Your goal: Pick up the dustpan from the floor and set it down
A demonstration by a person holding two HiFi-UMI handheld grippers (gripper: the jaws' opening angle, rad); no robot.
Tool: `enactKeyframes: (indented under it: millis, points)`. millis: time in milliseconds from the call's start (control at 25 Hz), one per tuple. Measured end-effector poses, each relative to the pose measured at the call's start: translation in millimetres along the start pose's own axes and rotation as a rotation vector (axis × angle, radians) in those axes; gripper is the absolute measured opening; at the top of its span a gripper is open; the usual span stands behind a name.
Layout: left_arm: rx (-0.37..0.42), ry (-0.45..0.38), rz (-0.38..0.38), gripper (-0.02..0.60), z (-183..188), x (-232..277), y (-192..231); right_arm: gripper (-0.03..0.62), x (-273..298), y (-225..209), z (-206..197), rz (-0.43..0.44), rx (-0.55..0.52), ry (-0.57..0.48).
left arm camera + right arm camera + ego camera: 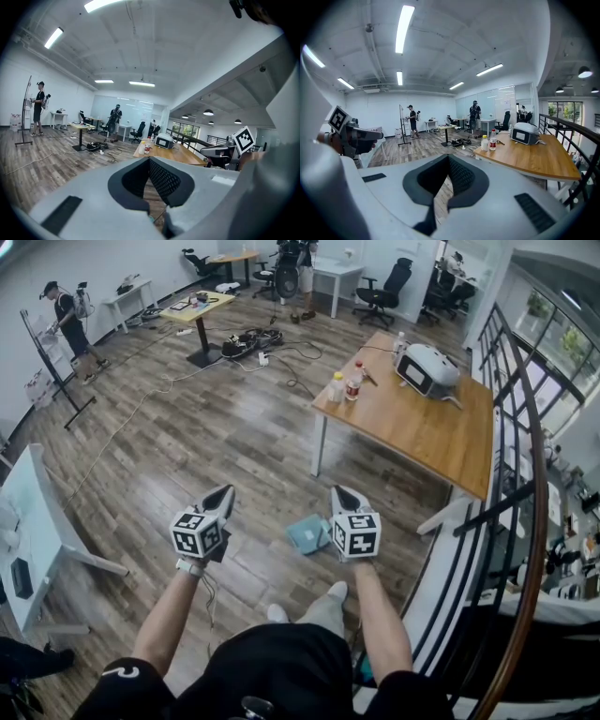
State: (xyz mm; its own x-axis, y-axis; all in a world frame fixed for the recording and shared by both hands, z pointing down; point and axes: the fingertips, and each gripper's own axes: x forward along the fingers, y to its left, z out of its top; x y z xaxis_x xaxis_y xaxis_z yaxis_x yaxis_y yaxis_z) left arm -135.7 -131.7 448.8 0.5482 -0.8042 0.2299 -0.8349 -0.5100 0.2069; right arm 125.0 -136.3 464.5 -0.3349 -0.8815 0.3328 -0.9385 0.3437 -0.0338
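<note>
**A:** Where's the dustpan (306, 535)?

**B:** On the floor (234, 446), edge cut off behind the right tool (338, 494). That one and the left tool (225, 492) are both pinched closed, holding nothing. Bottles (345, 383) on the far worktop (422, 432), contents too tiny to tell.

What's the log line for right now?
left gripper: shut, empty | right gripper: shut, empty | dustpan: lying on floor, not held

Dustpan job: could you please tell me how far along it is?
Done: nothing visibly; the dustpan lies on the floor. In hand: nothing; left gripper and right gripper are shut, empty, raised clear of it. Left: seemingly the pickup and set-down.
</note>
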Motion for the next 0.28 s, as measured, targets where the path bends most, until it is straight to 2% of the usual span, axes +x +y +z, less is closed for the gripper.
enactKeyframes:
  millis: [280]
  points:
    - [-0.003,-0.001,-0.001,-0.006,-2.3,-2.6,-4.6,-0.005,-6.6,-0.3,0.6,0.005,0.003,0.004]
